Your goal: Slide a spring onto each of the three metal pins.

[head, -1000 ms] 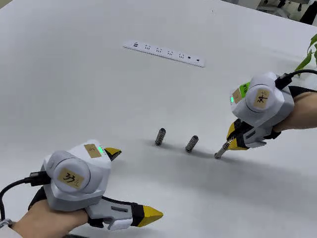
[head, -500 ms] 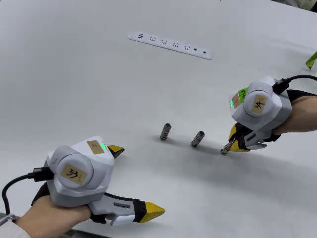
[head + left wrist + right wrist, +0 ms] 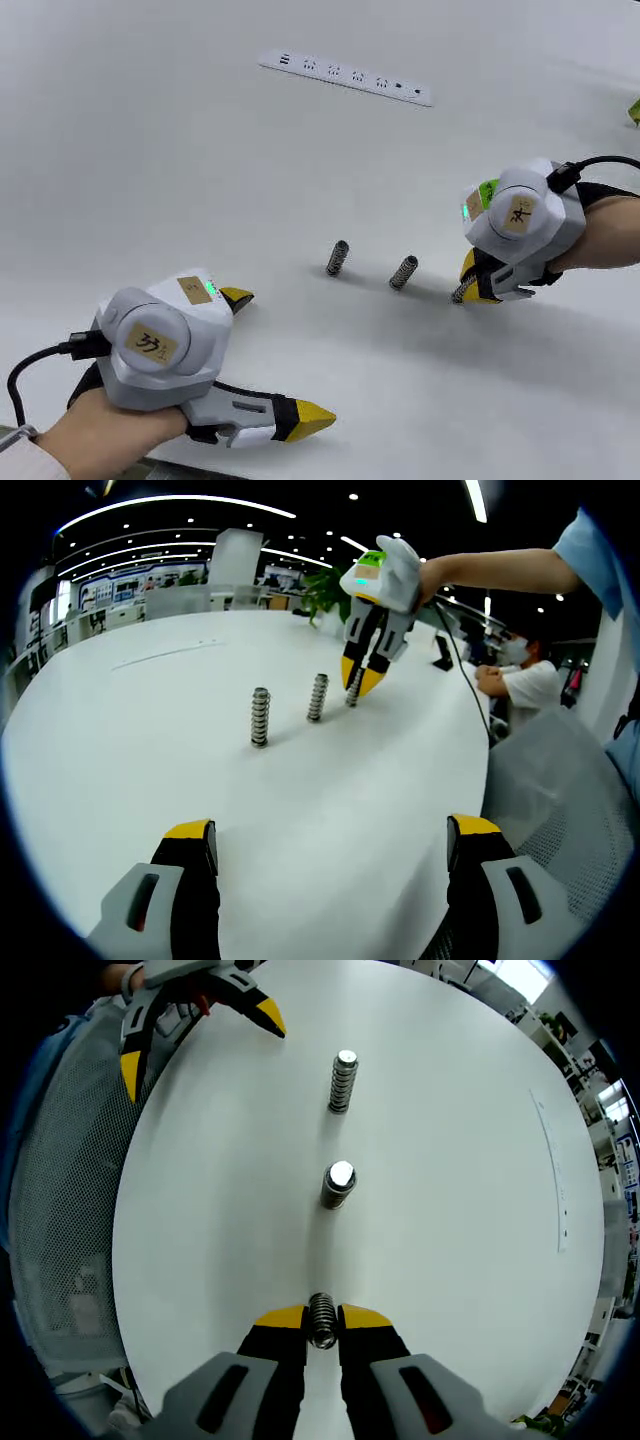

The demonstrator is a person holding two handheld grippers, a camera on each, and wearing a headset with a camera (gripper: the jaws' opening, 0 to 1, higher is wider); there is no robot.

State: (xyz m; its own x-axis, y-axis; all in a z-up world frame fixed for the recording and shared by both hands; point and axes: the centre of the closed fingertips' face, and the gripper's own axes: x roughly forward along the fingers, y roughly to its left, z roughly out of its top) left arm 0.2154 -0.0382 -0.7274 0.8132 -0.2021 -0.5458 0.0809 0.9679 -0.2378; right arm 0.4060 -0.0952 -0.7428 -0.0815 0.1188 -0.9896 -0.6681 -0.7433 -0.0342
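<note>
You are holding the right gripper (image 3: 321, 1318) low over the white table (image 3: 200, 180). Its yellow-tipped jaws are pressing in from both sides on the near spring (image 3: 321, 1310), which is standing between them with its lower end on the table. Whether a pin is sitting inside this spring cannot be told. Beyond the jaws, the middle spring (image 3: 338, 1190) and the far spring (image 3: 343, 1085) are standing upright on the table. They are lying in one line with the near spring, and each is set apart from the next. A round silver pin head (image 3: 341, 1173) is showing at the top of the middle spring, and a like one is showing at the top of the far spring. You are holding the left gripper (image 3: 330, 828) over the near side of the table, well apart from the springs. Its jaws are standing wide apart and are gripping nothing. In the left gripper view, the three springs are forming a row ahead of the parted jaws, and the right gripper is reaching down to the spring at the row's far end. A power strip (image 3: 345, 77) is lying flat toward the far side of the table, well apart from the springs.
</note>
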